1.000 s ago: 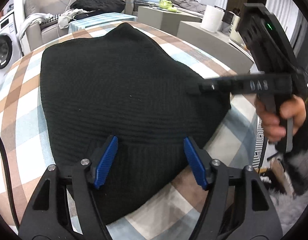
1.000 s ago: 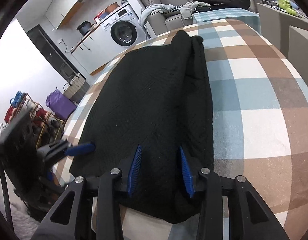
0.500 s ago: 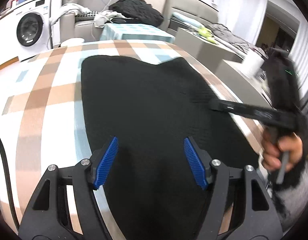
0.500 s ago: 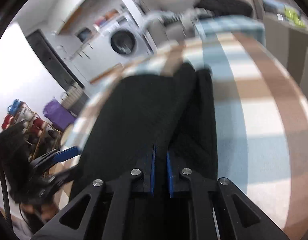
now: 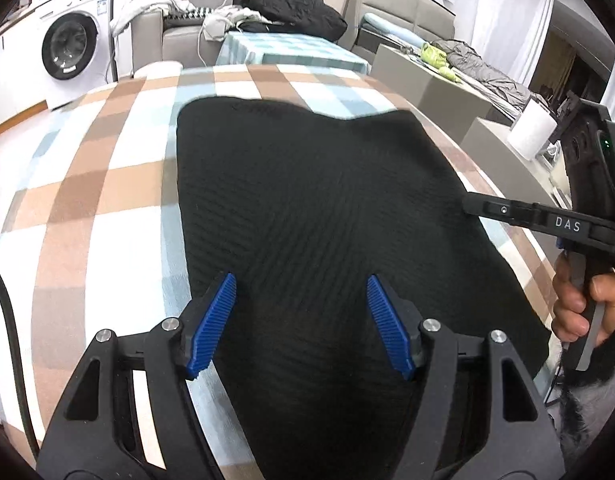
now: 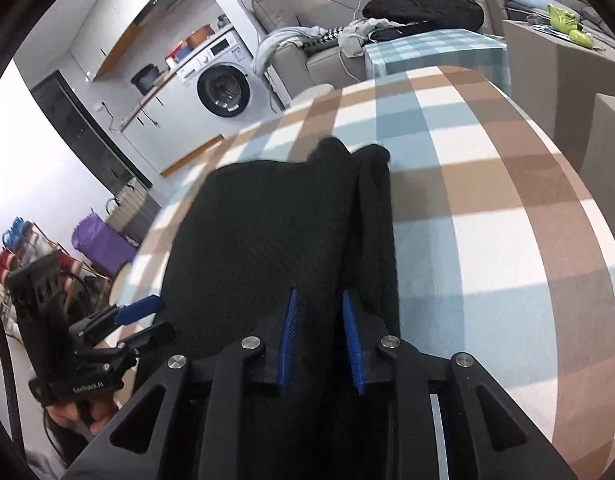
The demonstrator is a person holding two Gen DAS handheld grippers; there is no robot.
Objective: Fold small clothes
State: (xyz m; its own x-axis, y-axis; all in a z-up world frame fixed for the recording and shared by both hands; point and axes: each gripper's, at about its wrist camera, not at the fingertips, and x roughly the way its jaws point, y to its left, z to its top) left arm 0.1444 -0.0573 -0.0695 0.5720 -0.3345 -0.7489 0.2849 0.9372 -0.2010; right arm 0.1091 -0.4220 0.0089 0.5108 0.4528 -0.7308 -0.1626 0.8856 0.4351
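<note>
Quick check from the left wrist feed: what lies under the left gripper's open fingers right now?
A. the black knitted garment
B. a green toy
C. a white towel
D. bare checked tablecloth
A: in the left wrist view the left gripper has its blue pads spread wide above the black knitted garment, which lies flat on the checked tablecloth; nothing is pinched between the pads.

Garment (image 5: 315,216) flat on tablecloth (image 5: 99,200)
</note>
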